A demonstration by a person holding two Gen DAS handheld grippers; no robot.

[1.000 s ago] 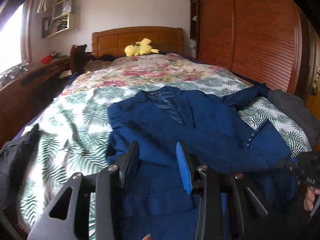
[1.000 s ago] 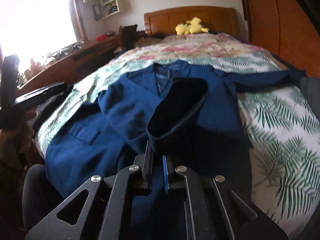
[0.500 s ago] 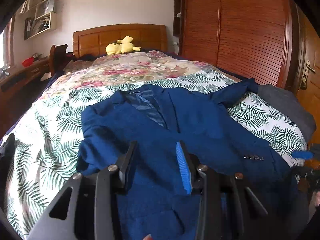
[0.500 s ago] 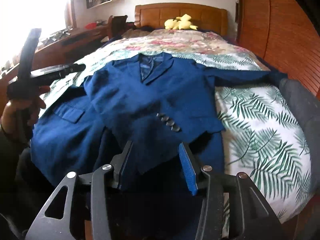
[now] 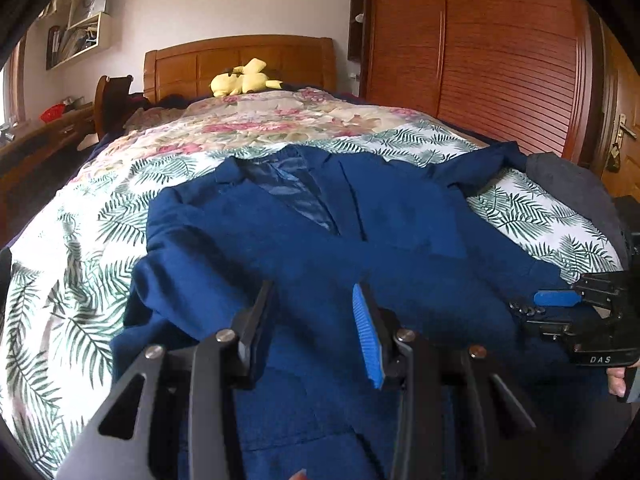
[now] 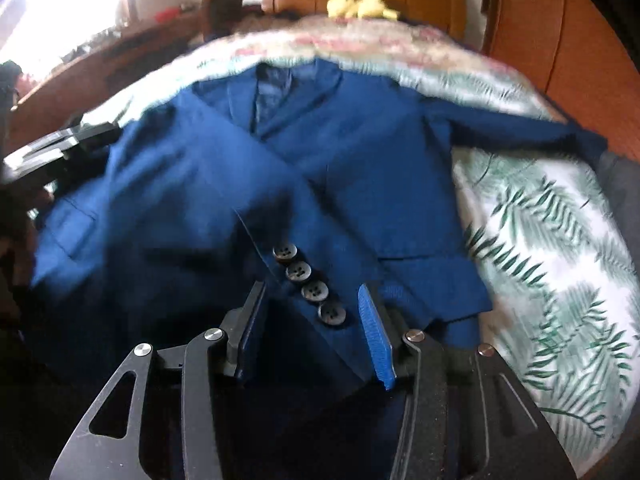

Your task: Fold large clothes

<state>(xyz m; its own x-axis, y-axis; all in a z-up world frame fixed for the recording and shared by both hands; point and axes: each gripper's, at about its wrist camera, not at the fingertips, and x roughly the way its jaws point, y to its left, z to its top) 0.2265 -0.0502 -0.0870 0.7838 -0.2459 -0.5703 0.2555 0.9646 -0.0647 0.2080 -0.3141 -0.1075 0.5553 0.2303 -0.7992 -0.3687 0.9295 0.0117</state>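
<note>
A dark blue suit jacket point(image 5: 360, 240) lies face up on the bed, collar toward the headboard. One sleeve is folded across its front, and the cuff with several buttons point(image 6: 310, 284) rests just beyond my right gripper point(image 6: 312, 286). That gripper is open and its pads touch nothing. It also shows at the jacket's right hem in the left wrist view, right gripper point(image 5: 548, 310). The other sleeve point(image 6: 520, 132) stretches out to the right. My left gripper point(image 5: 312, 286) hovers open over the jacket's lower left part, with nothing between its fingers. The picture from the right wrist is blurred.
The leaf-print bedspread point(image 5: 80, 240) covers the bed up to a wooden headboard point(image 5: 240, 56) with a yellow plush toy point(image 5: 240, 80). A slatted wooden wardrobe point(image 5: 500, 60) stands along the right. A grey garment point(image 5: 572, 184) lies at the bed's right edge, and a desk point(image 5: 40, 140) runs along the left.
My right gripper was shut on the sleeve cuff; it has opened and the cuff now lies on the jacket front. Both grippers have sunk closer to the jacket.
</note>
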